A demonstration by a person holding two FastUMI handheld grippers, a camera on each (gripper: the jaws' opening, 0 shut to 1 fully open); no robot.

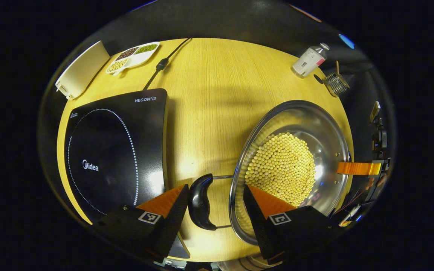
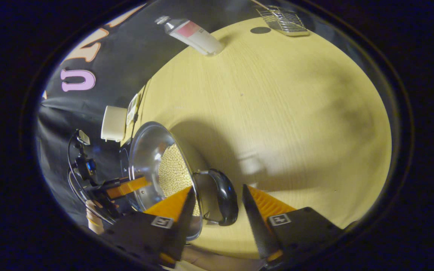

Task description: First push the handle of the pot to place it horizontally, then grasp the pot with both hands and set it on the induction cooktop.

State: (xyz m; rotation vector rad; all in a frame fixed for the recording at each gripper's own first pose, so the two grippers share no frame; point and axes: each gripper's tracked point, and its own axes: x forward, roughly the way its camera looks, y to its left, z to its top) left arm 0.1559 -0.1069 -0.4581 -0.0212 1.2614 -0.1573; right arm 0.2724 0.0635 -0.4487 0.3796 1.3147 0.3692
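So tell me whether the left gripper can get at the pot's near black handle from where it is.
Probably yes. The left gripper is open, with the black handle already between its fingers and nothing blocking; the pot rim sits beside the right-hand finger.

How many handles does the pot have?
2. One black handle sits between the left claw's fingers, on the cooktop side; the other sits between the right claw's fingers, opposite.

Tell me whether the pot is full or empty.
Partly full: pale beans cover the bottom of the pot, whose shiny upper walls stay bare.
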